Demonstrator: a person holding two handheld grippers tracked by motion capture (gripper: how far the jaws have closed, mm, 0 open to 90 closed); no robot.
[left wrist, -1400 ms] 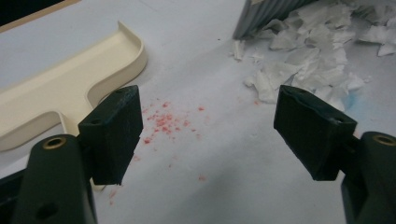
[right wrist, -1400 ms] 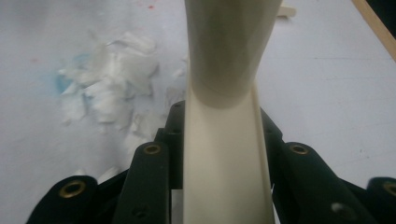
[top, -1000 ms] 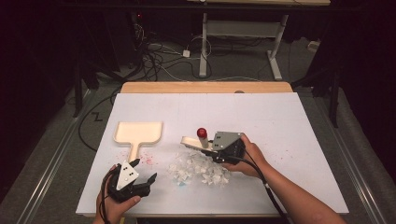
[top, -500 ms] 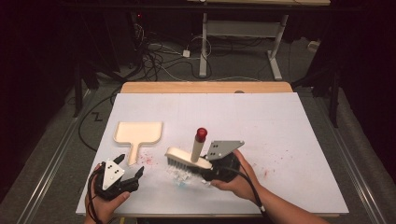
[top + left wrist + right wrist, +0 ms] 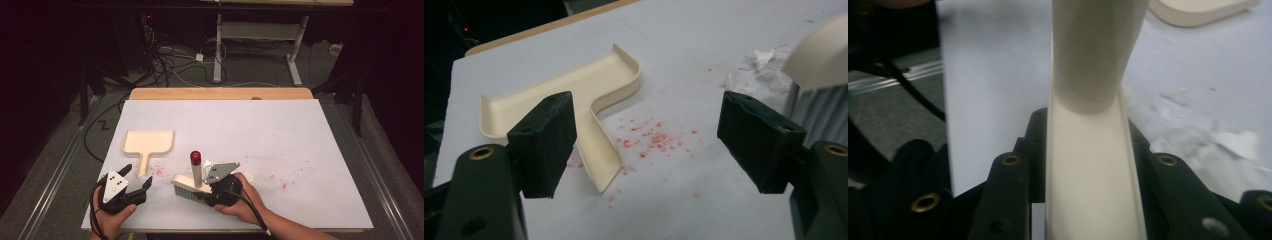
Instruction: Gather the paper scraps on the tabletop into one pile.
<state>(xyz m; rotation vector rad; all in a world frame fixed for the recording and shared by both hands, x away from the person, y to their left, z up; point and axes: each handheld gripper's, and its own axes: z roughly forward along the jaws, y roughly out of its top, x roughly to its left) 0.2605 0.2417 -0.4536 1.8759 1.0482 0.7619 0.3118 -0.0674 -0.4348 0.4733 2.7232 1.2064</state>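
The right gripper (image 5: 207, 187) has its jaws clenched on the cream brush (image 5: 189, 182); in the right gripper view the brush (image 5: 1091, 150) body runs straight up between the two black jaws, pinched tight from both sides. In the high view the brush sits low on the table (image 5: 300, 130) at about 6 o'clock, its bristle head flat on the white surface at 9 o'clock of the gripper, its handle standing upright with a red tip (image 5: 195, 157).

The left gripper (image 5: 135, 177) rests at about 7 o'clock of the table with its jaws spread wide and nothing between them. In the left gripper view the pads frame bare table and a scatter of red crumbs (image 5: 649, 140).

The cream dustpan (image 5: 148, 144) lies flat on the table at 12 o'clock of the left gripper, its handle pointing back toward that gripper. Its tray (image 5: 569, 95) looks bare inside. The red crumbs lie just beside the handle, on the table and not in the pan. White paper scraps (image 5: 759, 70) lie near the bristles, and more (image 5: 1228, 140) beside the brush.
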